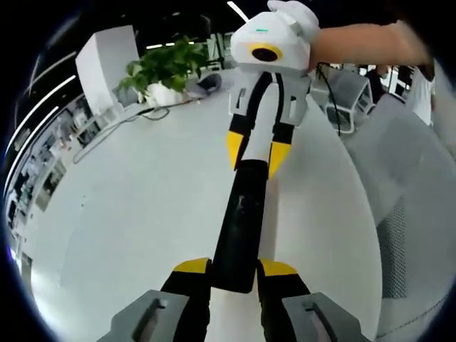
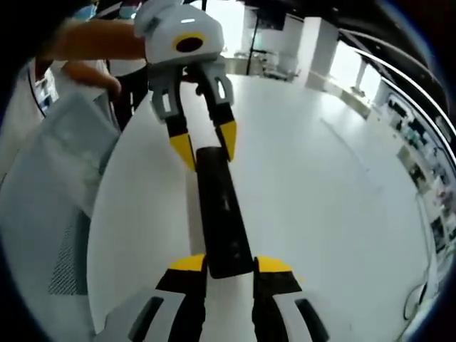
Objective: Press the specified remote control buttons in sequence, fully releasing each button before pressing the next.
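White and round-edged, the table [image 1: 142, 214] is lying under both grippers, with an office stretching behind it: a potted plant [image 1: 165, 70] and a trailing cable [image 1: 117, 122] are sitting at its far edge in the left gripper view, and mesh-backed chairs [image 1: 399, 235] are standing beside it.

A long black remote control [image 1: 241, 224] is being held above the tabletop, gripped at both ends. In the left gripper view, the left gripper [image 1: 235, 269] is closing its yellow-tipped jaws narrowly on the near end of the remote, while the right gripper [image 1: 258, 153] is reaching in from the top, a person's bare forearm [image 1: 363, 44] behind it, its yellow tips pinching the far end. In the right gripper view the same hold is showing in reverse: the right gripper [image 2: 231, 265] is clamping the near end of the remote control [image 2: 221, 221], and the left gripper [image 2: 205, 146] is meeting the far end.

No brand, label or button marking is readable on the remote; its face is appearing as plain dark plastic in both views.
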Demonstrator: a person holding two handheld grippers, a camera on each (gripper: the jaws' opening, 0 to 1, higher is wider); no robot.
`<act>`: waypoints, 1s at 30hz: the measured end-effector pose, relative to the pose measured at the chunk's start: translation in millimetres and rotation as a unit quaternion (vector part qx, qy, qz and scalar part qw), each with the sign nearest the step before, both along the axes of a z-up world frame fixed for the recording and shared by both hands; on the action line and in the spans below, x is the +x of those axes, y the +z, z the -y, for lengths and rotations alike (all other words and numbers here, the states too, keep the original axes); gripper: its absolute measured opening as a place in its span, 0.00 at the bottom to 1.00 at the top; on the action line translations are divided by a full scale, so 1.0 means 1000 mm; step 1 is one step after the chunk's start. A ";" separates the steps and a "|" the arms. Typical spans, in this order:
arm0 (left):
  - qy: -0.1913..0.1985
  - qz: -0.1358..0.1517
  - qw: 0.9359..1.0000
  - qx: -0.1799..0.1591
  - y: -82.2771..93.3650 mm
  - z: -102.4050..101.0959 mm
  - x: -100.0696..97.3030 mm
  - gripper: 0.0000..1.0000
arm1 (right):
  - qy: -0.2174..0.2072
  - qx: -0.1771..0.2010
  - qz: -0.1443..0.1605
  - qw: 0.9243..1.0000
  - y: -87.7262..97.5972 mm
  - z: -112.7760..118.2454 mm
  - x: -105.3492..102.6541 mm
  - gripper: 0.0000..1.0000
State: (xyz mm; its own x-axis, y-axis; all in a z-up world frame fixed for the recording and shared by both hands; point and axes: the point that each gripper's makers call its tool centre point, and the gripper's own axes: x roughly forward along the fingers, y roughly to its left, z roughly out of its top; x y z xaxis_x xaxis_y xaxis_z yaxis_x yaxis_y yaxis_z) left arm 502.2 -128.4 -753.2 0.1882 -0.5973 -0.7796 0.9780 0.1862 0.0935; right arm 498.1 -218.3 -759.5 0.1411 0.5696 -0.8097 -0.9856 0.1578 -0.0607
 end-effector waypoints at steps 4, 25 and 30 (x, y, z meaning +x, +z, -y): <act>-0.001 -0.003 1.000 0.001 -0.004 0.002 -0.008 0.25 | 0.000 -0.001 -0.002 1.000 -0.004 0.002 -0.008 0.20; -0.012 -0.006 1.000 0.012 -0.020 0.005 -0.038 0.24 | 0.003 -0.003 -0.007 1.000 -0.017 0.004 -0.035 0.21; -0.011 -0.006 1.000 0.012 -0.023 0.004 -0.041 0.24 | 0.005 -0.005 -0.006 1.000 -0.019 0.003 -0.038 0.21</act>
State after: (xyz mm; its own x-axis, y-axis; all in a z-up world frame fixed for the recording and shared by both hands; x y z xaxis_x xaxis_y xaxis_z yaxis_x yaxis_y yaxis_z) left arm 461.1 -132.7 -776.2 0.1651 -0.5818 -0.7964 0.9830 0.1626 0.0850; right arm 459.9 -220.9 -778.9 0.1246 0.5632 -0.8168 -0.9880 0.1465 -0.0497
